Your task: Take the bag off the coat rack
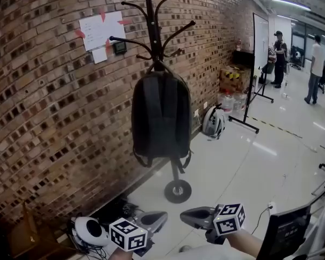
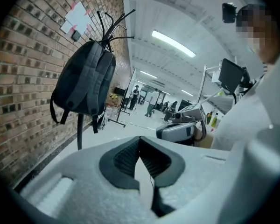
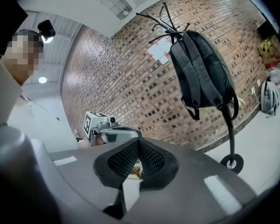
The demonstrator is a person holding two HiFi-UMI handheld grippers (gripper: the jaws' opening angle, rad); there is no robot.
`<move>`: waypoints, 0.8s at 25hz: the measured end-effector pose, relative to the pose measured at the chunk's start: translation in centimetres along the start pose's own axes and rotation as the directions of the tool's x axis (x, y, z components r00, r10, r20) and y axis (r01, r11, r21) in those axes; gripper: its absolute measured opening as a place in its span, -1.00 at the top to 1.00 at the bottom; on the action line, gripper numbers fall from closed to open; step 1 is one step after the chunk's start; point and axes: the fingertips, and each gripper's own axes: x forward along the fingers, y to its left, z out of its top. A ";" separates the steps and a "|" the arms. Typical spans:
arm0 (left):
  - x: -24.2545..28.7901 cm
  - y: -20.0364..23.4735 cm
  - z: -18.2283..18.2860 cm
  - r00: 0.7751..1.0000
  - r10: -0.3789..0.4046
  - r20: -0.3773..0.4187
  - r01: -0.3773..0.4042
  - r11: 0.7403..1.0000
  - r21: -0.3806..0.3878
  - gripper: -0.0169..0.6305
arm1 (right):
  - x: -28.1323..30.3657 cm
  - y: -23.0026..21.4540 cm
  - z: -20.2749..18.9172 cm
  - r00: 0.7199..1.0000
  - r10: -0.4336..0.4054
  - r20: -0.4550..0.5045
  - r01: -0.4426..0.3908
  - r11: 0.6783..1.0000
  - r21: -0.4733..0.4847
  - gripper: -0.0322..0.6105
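Two grippers sit low in the head view: we hold the left gripper [image 1: 160,218] and the right gripper [image 1: 185,216] side by side, tips near each other. Both are well apart from the bag [image 1: 161,115]. The bag hangs by its top loop from the rack [image 1: 153,26], in front of the brick wall [image 1: 54,102] and above the rack's round base [image 1: 177,191].

In the left gripper view, we read the jaws as closed together with nothing between them. The bag hangs at upper left.

In the right gripper view, the jaws likewise meet and are empty. The bag hangs at upper right with its straps dangling.
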 end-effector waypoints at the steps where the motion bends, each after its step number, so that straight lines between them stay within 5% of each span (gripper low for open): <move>1: 1.1 0.9 1.6 1.000 0.002 0.012 -0.003 1.000 0.014 0.94 | -0.5 -1.5 1.5 1.000 -0.013 0.012 0.014 1.000 -0.012 0.91; 11: 5.6 3.3 9.3 0.997 -0.025 0.073 0.017 0.993 0.113 0.94 | -3.5 -7.9 9.7 0.990 -0.076 0.116 0.086 0.993 -0.082 0.91; 20: 7.4 6.8 13.3 0.989 -0.036 0.147 0.020 0.994 0.104 0.94 | -3.0 -10.4 13.0 0.987 -0.115 0.116 0.134 0.977 -0.164 0.91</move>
